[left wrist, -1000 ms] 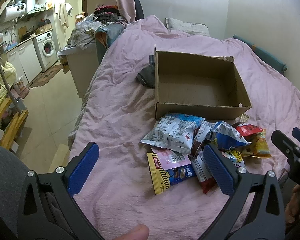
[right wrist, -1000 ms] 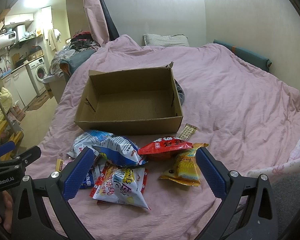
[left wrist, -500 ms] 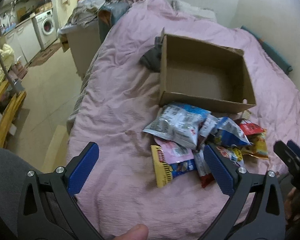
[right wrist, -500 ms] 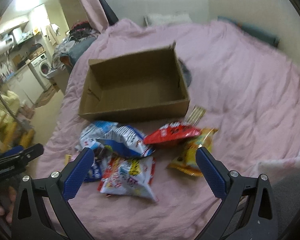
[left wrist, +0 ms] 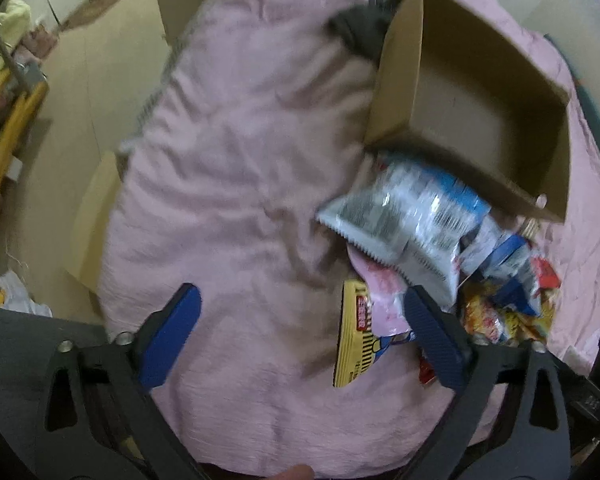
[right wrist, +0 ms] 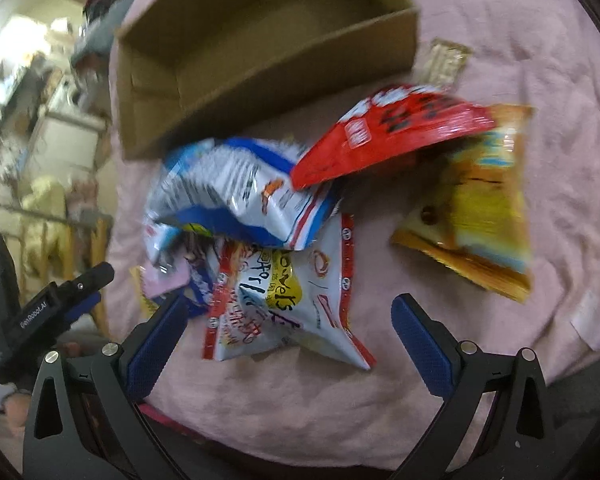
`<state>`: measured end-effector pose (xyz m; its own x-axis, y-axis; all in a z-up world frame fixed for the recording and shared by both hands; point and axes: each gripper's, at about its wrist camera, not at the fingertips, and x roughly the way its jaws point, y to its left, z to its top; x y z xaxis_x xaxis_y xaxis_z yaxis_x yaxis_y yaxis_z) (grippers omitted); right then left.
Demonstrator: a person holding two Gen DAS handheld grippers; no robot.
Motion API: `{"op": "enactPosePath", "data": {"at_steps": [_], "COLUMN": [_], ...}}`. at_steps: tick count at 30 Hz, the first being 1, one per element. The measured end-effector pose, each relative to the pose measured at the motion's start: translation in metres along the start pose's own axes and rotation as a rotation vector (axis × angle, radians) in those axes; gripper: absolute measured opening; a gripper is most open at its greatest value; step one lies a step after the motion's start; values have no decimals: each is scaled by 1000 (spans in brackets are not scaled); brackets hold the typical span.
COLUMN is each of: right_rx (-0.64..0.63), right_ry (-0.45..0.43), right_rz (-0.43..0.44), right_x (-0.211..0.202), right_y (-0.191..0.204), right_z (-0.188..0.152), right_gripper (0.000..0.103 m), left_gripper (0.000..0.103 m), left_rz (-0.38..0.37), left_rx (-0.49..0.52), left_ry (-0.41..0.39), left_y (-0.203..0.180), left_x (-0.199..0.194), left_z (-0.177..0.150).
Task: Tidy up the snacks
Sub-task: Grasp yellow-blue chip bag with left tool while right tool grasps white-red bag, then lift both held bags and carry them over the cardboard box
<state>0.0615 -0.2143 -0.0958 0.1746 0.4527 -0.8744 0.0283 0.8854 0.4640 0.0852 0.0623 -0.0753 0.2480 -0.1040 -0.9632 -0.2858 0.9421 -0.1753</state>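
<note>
An empty cardboard box (left wrist: 472,120) (right wrist: 236,40) lies on the pink bed. A pile of snack packets lies in front of it: a silver-and-blue bag (left wrist: 404,216), a yellow bar packet (left wrist: 354,340), a pink packet (left wrist: 384,300). In the right wrist view I see a blue-and-white bag (right wrist: 236,196), a red bag (right wrist: 384,132), an orange-yellow bag (right wrist: 472,208) and a white-and-red bag (right wrist: 284,304). My left gripper (left wrist: 300,340) is open above the bed, its right finger over the pile's left edge. My right gripper (right wrist: 288,344) is open around the white-and-red bag.
The pink bedspread (left wrist: 240,160) covers the bed, whose left edge drops to a beige floor (left wrist: 72,128). A dark cloth (left wrist: 360,28) lies behind the box. A small wafer packet (right wrist: 444,62) lies right of the box. The left gripper's body (right wrist: 32,312) shows at the right view's lower left.
Both grippers have dropped lower and closer to the snack pile, tilting down. The right gripper now straddles the white-and-red bag. Both stay open and nothing was picked up.
</note>
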Motion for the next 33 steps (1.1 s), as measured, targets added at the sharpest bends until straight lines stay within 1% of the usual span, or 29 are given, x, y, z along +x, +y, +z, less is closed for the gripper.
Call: {"op": "enactPosePath", "data": {"at_steps": [1,4,6,9,12,14,15,16,18,19,20,21,23,25,28,30,33], "right_rx": [-21,-64,-75,-87,-94,-107,-116,-117,-109,-110,-113,-119,-132,-129,-147,-154,-160], "right_ry": [7,17,23,27,34,32,32,30,24,27,28,29,28,15,6,1,-2], "right_rz": [-12,-45,-59,-68,-75,-96,-107,-119,-128,-126,-125,-126,-133,-136,-131,-119,-100], "right_x": [5,16,22,29,33,36,37,38,38,38,38,38,38,35,30,23,14], "right_y": [5,14,18,21,24,28,29,30,28,24,24,24,23,22,21,19,17], "right_z": [1,4,6,6,5,7,7,9,7,8,8,7,7,5,2,-2,-6], "right_gripper": [103,102,100,96,91,90,90,90,90,90,88,82,78,75,67,59,57], "left_gripper": [90,90,90,90,89,83,75,69,66,61,55,46,32,23,20,19,18], "left_rz": [-4,-17,-32,-57,-56,-62,-59,-74,-104,-104,-106,-115,-130,-163,-153,-149,-152], "left_rx": [2,15,34,89,112,116,117,86,57,70,86,89,91,86,98,113,116], "left_ry": [19,87,113,138,155,173,185,202,206,201,195,196,212,218,216,208,190], "left_y": [-1,-6,-12,-23,-34,-39,-41,-40,-44,-47,-51,-53,-56,-56,-47,-46,-39], "left_x": [5,22,28,33,39,48,51,55,53,52,51,51,49,44,39,28,7], "left_z": [-2,-12,-16,-26,-30,-30,-31,-31,-31,-33,-35,-36,-40,-43,-60,-69,-78]}}
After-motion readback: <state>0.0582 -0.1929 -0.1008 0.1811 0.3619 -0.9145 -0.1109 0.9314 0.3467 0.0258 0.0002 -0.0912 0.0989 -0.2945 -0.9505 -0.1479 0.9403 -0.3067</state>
